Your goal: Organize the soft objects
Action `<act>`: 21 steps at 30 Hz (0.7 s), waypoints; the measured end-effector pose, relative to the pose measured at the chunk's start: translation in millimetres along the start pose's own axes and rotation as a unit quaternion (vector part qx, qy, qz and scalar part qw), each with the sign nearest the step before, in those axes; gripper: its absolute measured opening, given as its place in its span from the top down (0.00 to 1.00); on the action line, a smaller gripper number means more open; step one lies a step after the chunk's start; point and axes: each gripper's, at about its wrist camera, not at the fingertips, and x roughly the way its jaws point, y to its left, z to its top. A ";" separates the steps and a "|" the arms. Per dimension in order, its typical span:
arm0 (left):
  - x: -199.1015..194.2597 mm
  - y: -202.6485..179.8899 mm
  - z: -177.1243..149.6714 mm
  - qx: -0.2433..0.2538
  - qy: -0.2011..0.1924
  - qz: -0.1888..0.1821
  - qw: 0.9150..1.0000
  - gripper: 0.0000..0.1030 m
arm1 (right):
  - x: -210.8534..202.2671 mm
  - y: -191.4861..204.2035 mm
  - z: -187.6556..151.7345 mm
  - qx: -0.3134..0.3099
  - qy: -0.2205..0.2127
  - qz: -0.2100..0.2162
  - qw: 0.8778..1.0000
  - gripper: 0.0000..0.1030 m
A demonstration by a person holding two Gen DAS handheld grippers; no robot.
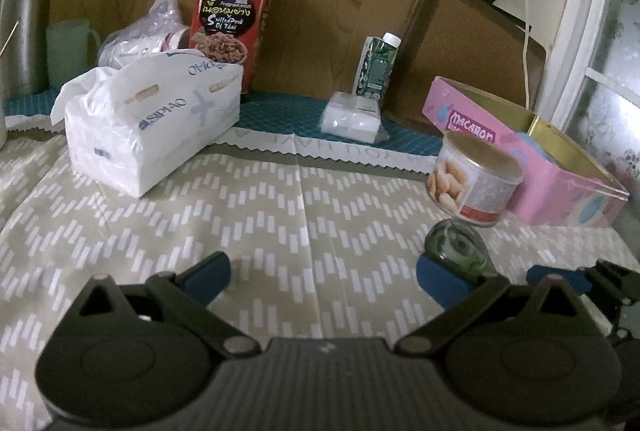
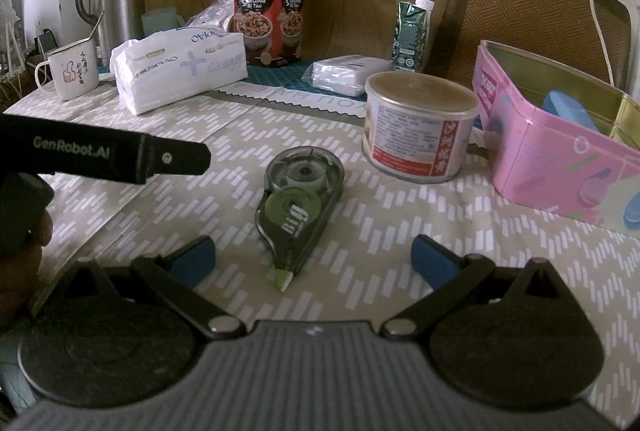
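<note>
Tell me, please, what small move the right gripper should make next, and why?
Probably ease the right gripper forward and down so its open blue fingers straddle the green correction tape dispenser. It lies flat on the patterned tablecloth, centred just ahead of the jaws, untouched, with the open pink tin close by to the right as a likely place for it.

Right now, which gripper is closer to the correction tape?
Right. The right gripper is open with the correction tape lying between its fingers; the left gripper is off to the tape's left.
</note>
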 end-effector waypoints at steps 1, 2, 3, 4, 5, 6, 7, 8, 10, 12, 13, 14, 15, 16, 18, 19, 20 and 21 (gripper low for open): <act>0.5 -1.6 0.0 0.004 0.001 0.005 1.000 0.00 | 0.0 -0.1 0.0 0.000 0.000 0.000 1.000 0.00; 1.2 -3.5 -0.4 0.007 0.002 0.009 1.000 0.00 | -0.1 -0.2 -0.2 0.000 0.000 0.000 1.000 0.00; 1.7 -4.6 -0.2 0.009 0.003 0.012 1.000 0.00 | 0.0 -0.6 -0.1 0.000 0.000 0.000 1.000 0.00; 1.9 -5.4 -0.4 0.010 0.003 0.014 1.000 0.00 | -0.4 -0.4 -0.3 0.003 0.000 -0.002 1.000 0.00; 2.2 -6.0 -0.4 0.010 0.004 0.016 1.000 0.00 | -0.8 0.3 -0.7 0.004 0.000 -0.006 1.000 0.00; 2.3 -6.0 -0.4 0.010 0.004 0.016 1.000 0.00 | -1.2 1.1 -1.0 0.006 0.000 -0.009 1.000 0.00; 2.3 -5.7 -0.3 0.009 0.004 0.015 1.000 0.00 | -1.2 1.8 -0.7 0.008 0.000 -0.012 1.000 0.00; 2.3 -5.8 -0.1 0.008 0.004 0.013 1.000 0.00 | -1.5 2.1 -0.9 0.011 0.001 -0.014 1.000 0.00; 2.0 -6.2 -0.4 0.007 0.004 0.012 1.000 0.00 | -1.8 3.3 -0.5 0.014 0.002 -0.020 1.000 0.00; 1.9 -6.2 -0.4 0.007 0.004 0.012 1.000 0.00 | -2.2 5.9 -0.8 0.014 0.002 -0.027 1.000 0.00; 1.9 -5.9 -0.3 0.007 0.004 0.012 1.000 0.00 | -2.4 6.7 -0.8 0.013 0.001 -0.029 1.000 0.00; 1.9 -6.1 -0.3 0.008 0.004 0.012 1.000 0.00 | -2.3 6.8 -0.7 0.013 0.002 -0.030 0.999 0.00; 1.8 -6.0 -0.3 0.008 0.003 0.012 1.000 0.00 | -2.1 6.9 -0.6 0.015 0.002 -0.031 0.999 0.00; 1.7 -5.7 -0.2 0.008 0.003 0.011 1.000 0.00 | -2.0 7.1 -0.4 0.018 0.004 -0.032 0.999 0.00; 1.2 -5.2 -0.2 0.006 0.002 0.008 1.000 0.00 | -2.0 9.1 -0.1 0.020 0.004 -0.038 0.999 0.00; 1.1 -5.1 -0.2 0.006 0.001 0.007 1.000 0.00 | -2.2 10.6 0.0 0.020 0.004 -0.043 0.999 0.00; 0.9 -4.9 -0.3 0.005 0.001 0.005 1.000 0.00 | -2.5 12.4 0.0 0.020 0.004 -0.047 0.999 0.00; 0.8 -4.9 -0.2 0.005 0.001 0.003 1.000 0.00 | -2.7 14.1 0.0 0.018 0.003 -0.050 0.999 0.00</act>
